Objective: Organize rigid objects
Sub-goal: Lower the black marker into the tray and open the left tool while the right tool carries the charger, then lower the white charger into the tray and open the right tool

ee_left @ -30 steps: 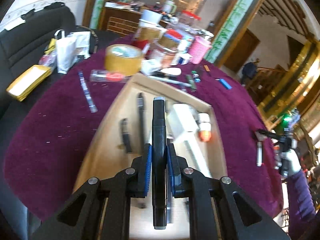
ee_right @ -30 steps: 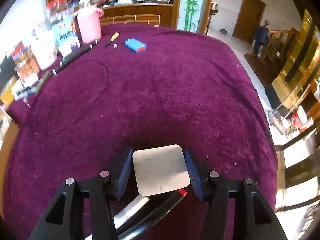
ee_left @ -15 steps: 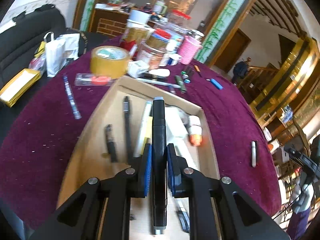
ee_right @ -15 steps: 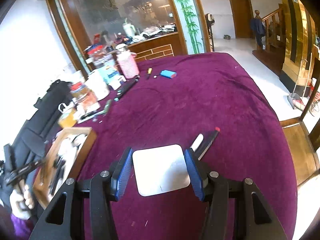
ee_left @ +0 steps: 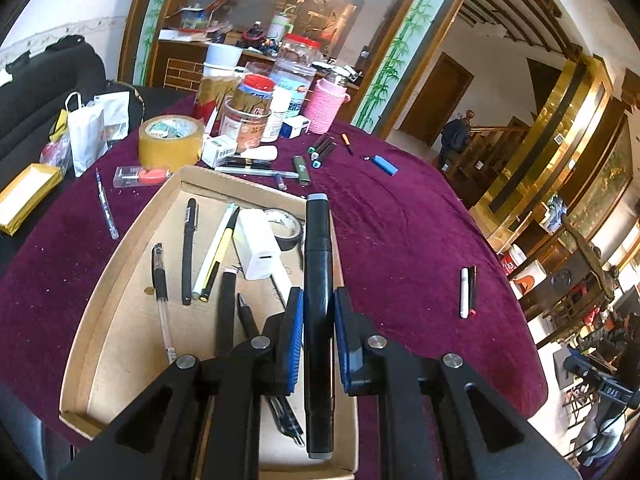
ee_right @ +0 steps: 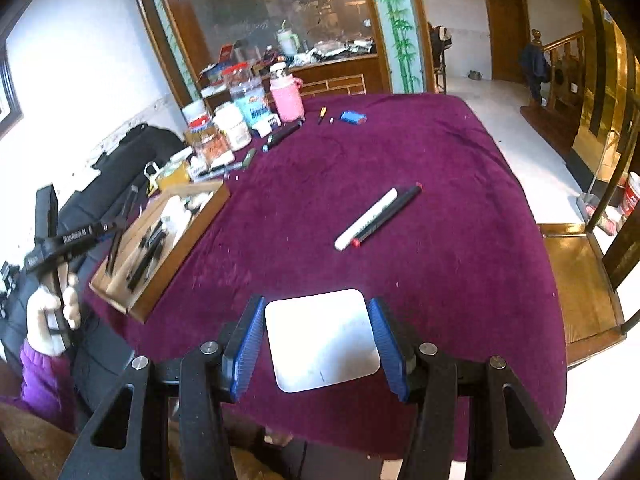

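Observation:
My left gripper point(ee_left: 318, 320) is shut on a black marker with grey ends point(ee_left: 318, 248), which lies lengthwise along the fingers. It hangs over the right wall of an open cardboard box point(ee_left: 100, 292) that holds several pens, a white charger block point(ee_left: 256, 246) and a tape roll. My right gripper point(ee_right: 316, 312) is shut on a flat white square block point(ee_right: 324, 344) above the near edge of the purple tablecloth. A white marker point(ee_right: 366, 220) and a black one with red ends point(ee_right: 390, 212) lie side by side on the cloth beyond it. The box point(ee_right: 208, 208) shows at the left.
Jars, a brown tape roll point(ee_left: 170, 142), a pink-sleeved bottle point(ee_left: 326, 106), green-capped markers point(ee_left: 320, 150) and a blue lighter-like thing point(ee_left: 385, 165) crowd the table's far side. A pen point(ee_left: 106, 208) lies left of the box. A wooden chair point(ee_right: 580, 280) stands at the table's right.
The left gripper has drifted right and up with the marker, from over the box's middle to its right wall. The right gripper has pulled back and risen with the white block, away from the two markers.

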The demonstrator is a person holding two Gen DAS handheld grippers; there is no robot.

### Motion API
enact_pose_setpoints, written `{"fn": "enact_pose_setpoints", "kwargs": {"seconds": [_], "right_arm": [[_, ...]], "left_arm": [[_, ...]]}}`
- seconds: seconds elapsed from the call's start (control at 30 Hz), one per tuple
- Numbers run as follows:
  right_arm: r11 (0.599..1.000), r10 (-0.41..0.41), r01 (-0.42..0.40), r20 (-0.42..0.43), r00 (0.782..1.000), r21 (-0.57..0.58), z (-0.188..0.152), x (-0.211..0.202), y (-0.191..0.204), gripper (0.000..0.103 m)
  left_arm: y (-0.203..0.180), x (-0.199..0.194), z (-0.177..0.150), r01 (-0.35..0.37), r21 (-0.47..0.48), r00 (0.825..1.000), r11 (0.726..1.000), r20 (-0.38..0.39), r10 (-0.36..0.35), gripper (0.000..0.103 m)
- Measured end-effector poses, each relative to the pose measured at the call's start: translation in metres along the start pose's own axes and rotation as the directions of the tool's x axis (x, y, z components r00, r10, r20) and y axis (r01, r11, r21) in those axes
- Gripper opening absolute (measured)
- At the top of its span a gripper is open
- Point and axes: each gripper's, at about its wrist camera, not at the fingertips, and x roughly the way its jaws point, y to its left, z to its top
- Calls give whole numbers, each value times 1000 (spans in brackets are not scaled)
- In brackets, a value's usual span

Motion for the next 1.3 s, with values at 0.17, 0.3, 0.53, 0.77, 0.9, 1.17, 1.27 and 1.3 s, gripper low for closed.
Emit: {"fn": "enact_pose_setpoints", "kwargs": {"seconds": [0.17,0.3,0.53,0.77,0.9,1.17,1.27,1.3], "right_arm": [[999,37,-35,-45,998,25,-10,20,5,57],[996,87,-86,-61,994,25,-4,44,29,57],[971,237,-238,-82,968,-5,33,89,89,57],[940,330,-339,-163,930,-32,65,149,158,57],[927,345,-368,-208,915,-80,75,176,199,58],[927,248,-306,-260,933,-215,70,225,250,58],[925,214,-284,-272,938,-253,60,234,256,58],[924,206,-277,-267,942,-264,58,236,258,58]], "left_arm": [[7,-6,-11,5,-12,1000,1000,1,-5,14],[25,-11,-16,12,-45,1000,999,5,-12,14],[65,-18,-20,-74,-85,997,994,18,76,14],[99,4,-23,-143,-131,989,981,-64,136,15],[104,22,-19,-162,-119,982,980,-115,149,15],[109,21,-19,-141,-147,987,979,-93,128,35],[106,7,-17,-142,-142,989,980,-47,137,56],[105,2,-16,-146,-147,989,978,-33,143,67]]}}
